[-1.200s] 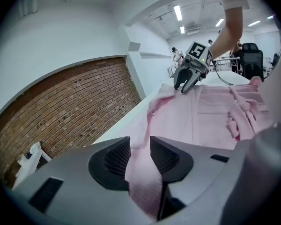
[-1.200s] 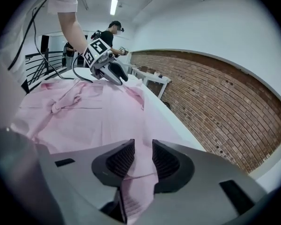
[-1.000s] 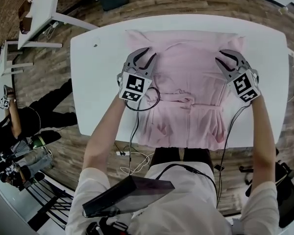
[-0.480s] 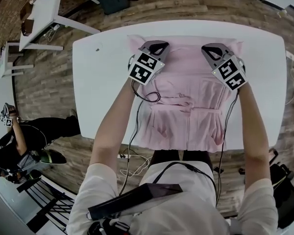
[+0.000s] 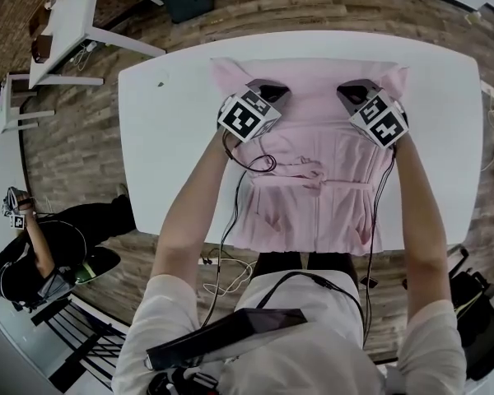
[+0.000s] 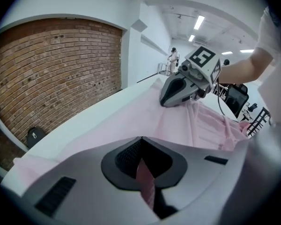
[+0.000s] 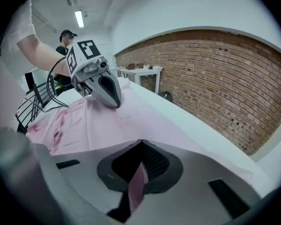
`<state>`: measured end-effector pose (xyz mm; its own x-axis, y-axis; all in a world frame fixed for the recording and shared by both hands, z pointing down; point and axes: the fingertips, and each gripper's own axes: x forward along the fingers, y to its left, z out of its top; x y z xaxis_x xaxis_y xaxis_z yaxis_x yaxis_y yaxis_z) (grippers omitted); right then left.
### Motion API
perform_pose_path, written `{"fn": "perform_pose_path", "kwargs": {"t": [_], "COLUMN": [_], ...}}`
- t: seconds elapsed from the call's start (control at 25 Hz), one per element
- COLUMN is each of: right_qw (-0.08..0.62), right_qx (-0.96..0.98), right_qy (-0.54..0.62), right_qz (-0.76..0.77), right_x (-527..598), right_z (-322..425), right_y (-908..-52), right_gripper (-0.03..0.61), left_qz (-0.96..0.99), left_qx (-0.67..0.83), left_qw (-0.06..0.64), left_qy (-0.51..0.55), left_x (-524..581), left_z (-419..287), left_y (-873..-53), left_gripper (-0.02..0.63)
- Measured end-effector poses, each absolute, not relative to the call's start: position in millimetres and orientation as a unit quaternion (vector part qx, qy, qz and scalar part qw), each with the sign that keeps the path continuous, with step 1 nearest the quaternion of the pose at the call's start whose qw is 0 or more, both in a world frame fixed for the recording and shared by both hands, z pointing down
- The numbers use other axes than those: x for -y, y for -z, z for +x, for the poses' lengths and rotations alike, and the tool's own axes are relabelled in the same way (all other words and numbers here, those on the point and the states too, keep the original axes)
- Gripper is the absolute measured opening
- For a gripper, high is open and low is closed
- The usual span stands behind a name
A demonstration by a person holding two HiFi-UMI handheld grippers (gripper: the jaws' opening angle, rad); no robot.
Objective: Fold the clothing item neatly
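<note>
Left gripper (image 5: 270,90): your jaws are closed together on a thin fold of the pink garment (image 5: 313,192). The left gripper view shows a strip of that cloth pinched between the pads (image 6: 131,156). It grips toward the table's far edge, on the garment's left side.

Right gripper (image 5: 352,92): same condition, with the jaws clamped on a pink fold that shows between the pads (image 7: 152,163) in the right gripper view. It grips level with the left one, on the garment's right side. Each gripper view shows the other gripper down on the cloth across the table.

Pink garment: spread flat across the middle of the white table (image 5: 165,138). Its far corners are near the table's far edge, and its near hem reaches the table's near edge. A rumpled band crosses its middle.

Surroundings: a person (image 5: 33,257) is on the wooden floor, left of the table. A smaller white desk (image 5: 66,15) stands beyond the table's far left corner. A brick wall (image 6: 61,78) stands past the table's far edge.
</note>
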<state>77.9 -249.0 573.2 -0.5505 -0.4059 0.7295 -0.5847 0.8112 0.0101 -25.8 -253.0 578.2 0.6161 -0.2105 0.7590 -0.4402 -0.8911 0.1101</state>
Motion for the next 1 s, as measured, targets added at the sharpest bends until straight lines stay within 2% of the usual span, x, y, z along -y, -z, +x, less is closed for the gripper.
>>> {"fn": "perform_pose_path", "kwargs": {"t": [0.68, 1.0], "right_qw": [0.359, 0.355], "right_qx": [0.852, 0.849], "right_qy": [-0.158, -0.147], "right_qz": [0.347, 0.363], "right_x": [259, 274], "right_z": [111, 116], "right_y": [-574, -575], "right_gripper": [0.005, 0.005], "left_qz": [0.874, 0.876], "left_qx": [0.24, 0.254], "left_qw": [0.199, 0.198], "left_qy": [-0.373, -0.358], "left_x": [266, 274], "left_z": [-62, -59], "left_y": [-581, -581], "left_gripper": [0.002, 0.002]}}
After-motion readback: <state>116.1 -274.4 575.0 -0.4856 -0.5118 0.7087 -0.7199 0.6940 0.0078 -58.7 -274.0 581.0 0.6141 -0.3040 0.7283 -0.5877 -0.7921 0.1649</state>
